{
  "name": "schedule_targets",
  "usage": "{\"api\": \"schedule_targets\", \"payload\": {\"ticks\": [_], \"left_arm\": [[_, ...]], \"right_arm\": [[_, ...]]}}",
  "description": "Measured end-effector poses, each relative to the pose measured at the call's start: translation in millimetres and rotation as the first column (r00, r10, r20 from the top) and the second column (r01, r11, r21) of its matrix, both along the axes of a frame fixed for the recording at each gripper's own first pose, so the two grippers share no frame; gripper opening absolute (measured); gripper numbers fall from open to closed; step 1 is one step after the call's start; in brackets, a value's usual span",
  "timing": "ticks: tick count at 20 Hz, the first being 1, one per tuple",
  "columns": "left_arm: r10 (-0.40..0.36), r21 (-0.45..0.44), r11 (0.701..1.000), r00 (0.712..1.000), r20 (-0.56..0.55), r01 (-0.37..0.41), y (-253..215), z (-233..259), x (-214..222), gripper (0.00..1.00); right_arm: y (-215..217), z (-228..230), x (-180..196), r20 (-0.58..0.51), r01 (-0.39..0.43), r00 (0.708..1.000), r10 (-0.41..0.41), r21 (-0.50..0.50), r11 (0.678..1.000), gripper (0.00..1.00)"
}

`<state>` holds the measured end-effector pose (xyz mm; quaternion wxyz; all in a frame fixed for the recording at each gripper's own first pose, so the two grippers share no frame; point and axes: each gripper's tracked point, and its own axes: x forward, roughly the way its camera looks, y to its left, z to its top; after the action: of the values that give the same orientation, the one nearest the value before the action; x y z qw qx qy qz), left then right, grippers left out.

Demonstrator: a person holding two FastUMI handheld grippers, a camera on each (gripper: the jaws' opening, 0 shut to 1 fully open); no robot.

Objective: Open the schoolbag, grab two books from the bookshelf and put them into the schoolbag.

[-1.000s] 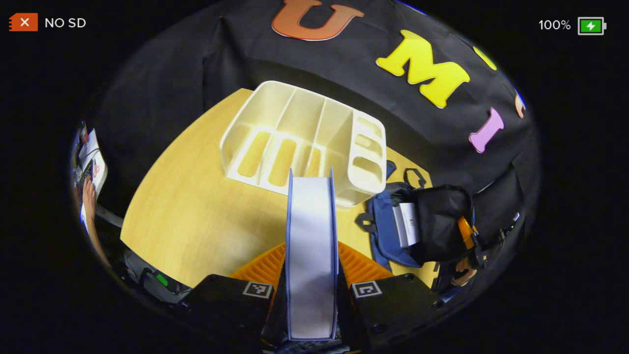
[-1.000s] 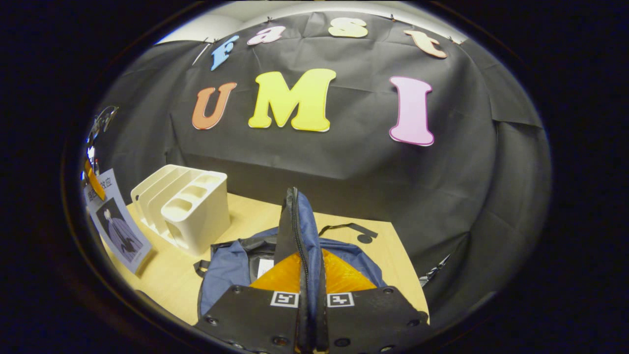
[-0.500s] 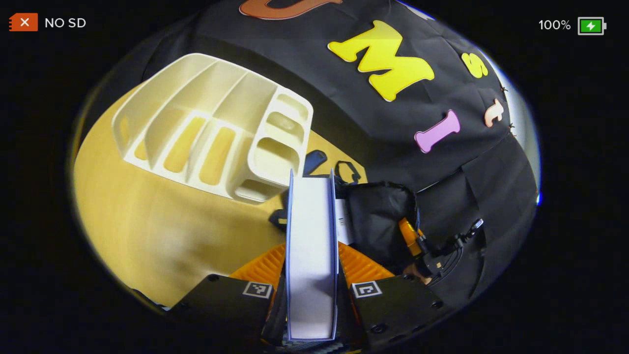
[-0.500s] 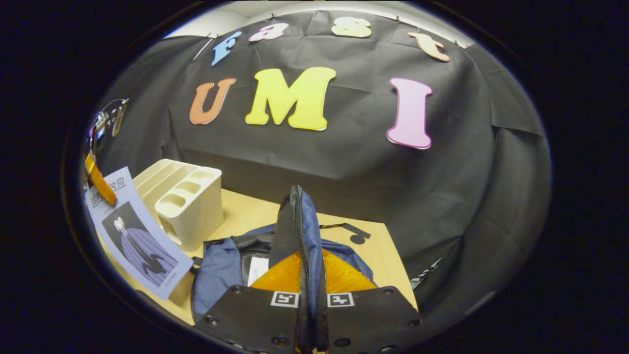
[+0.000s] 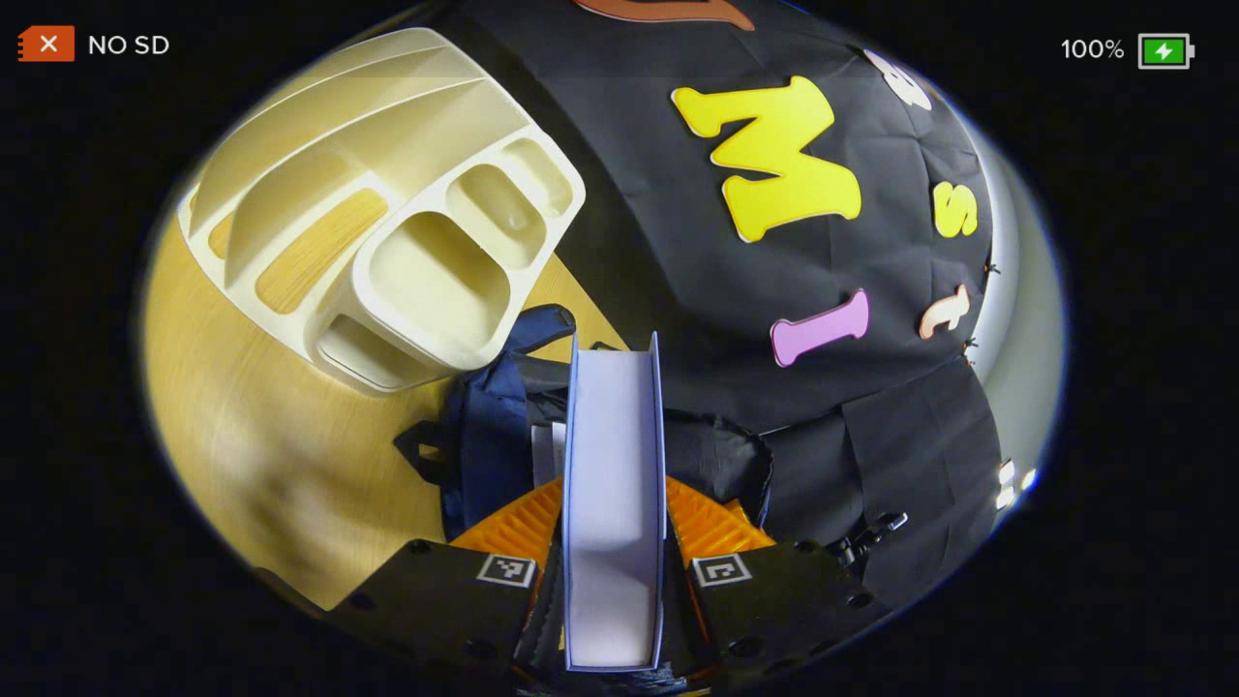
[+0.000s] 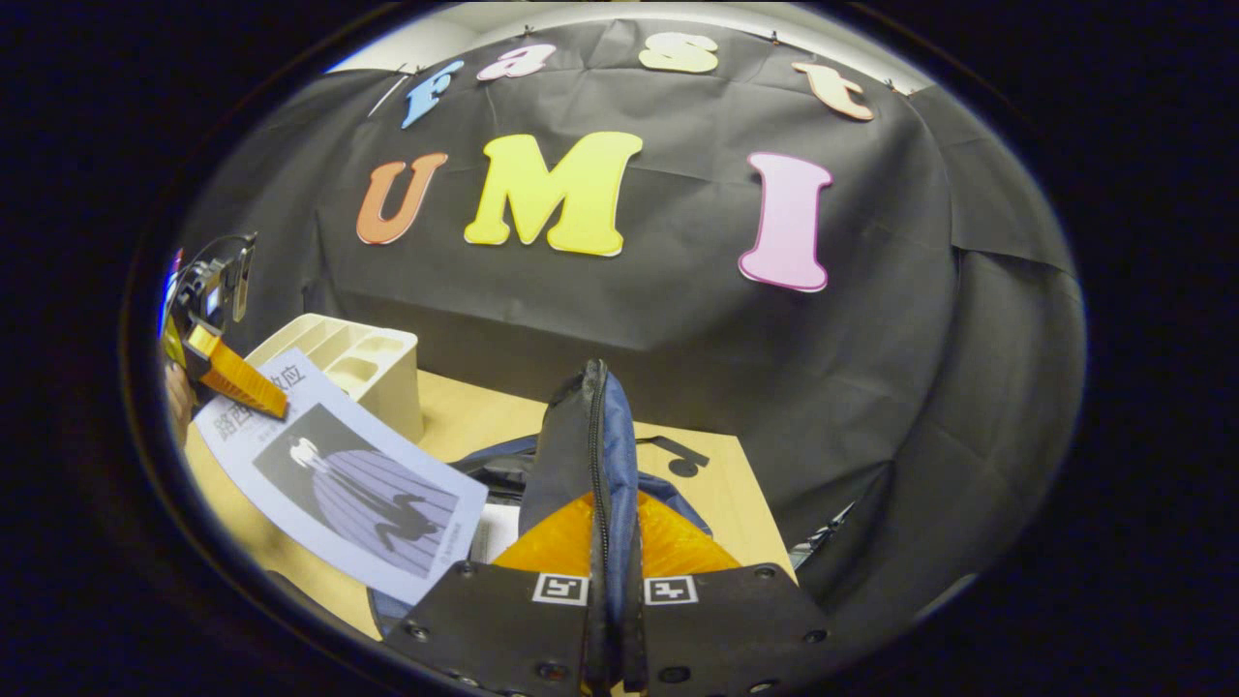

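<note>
Book [image 6: 348, 484] cover: Chinese title, too small.

Matt cloth schoolbag [image 5: 489, 436], smooth plastic bookshelf [image 5: 387, 194], wood-grain table [image 5: 252, 436].

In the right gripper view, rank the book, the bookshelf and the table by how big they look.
1. Table
2. Book
3. Bookshelf

The book is nearer the camera and hides part of the bookshelf, so that pair is unsure.

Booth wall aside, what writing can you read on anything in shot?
"路西": on the book cover; the title's remaining characters sit partly under the left hand-held gripper, and the smaller print beneath is unreadable.
White paper in the schoolbag: too small to read.
</note>
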<state>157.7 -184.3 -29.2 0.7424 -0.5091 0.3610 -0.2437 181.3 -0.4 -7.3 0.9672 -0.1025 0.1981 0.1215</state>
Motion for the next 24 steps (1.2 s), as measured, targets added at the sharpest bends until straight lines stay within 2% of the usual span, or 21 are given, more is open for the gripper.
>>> {"api": "schedule_targets", "payload": {"ticks": [1,2,3,5,7,8,10,16,20,24], "left_arm": [[0.025,-0.024,0.999,1.0,-0.01,-0.025,-5,-4,5,0.45],[0.039,-0.038,0.998,0.999,-0.017,-0.04,-12,-8,7,0.49],[0.047,-0.044,0.998,0.999,-0.022,-0.048,-19,-14,9,0.45],[0.068,-0.025,0.997,0.997,-0.029,-0.068,-36,-24,9,0.45],[0.096,0.039,0.995,0.995,-0.031,-0.095,-48,-40,14,0.45],[0.102,0.03,0.994,0.995,-0.022,-0.102,-56,-40,15,0.45],[0.082,0.03,0.996,0.996,-0.026,-0.081,-79,-43,18,0.45],[0.09,0.053,0.995,0.996,0.008,-0.09,-128,-53,30,0.45],[0.095,0.055,0.994,0.995,0.027,-0.096,-146,-57,34,0.45],[0.088,0.021,0.996,0.996,0.024,-0.088,-175,-63,41,0.45]], "right_arm": [[3,4,-2,0.007,-0.003,1.0,0.003,0.005,1.0,0.06],[5,9,-2,0.014,-0.007,1.0,0.007,0.0,1.0,0.06],[8,13,-1,0.023,-0.016,1.0,0.016,-0.015,1.0,0.06],[13,20,-1,0.041,-0.032,0.999,0.035,-0.062,0.998,0.03],[19,32,-1,0.063,-0.043,0.997,0.049,-0.087,0.995,0.06],[23,38,-2,0.072,-0.053,0.996,0.059,-0.086,0.995,0.06],[32,48,-6,0.087,-0.069,0.993,0.077,-0.088,0.994,0.06],[53,59,-10,0.127,-0.105,0.984,0.121,-0.131,0.986,0.06],[63,56,-11,0.13,-0.118,0.983,0.132,-0.113,0.987,0.06],[62,56,-17,0.148,-0.105,0.982,0.117,-0.087,0.991,0.06]]}}
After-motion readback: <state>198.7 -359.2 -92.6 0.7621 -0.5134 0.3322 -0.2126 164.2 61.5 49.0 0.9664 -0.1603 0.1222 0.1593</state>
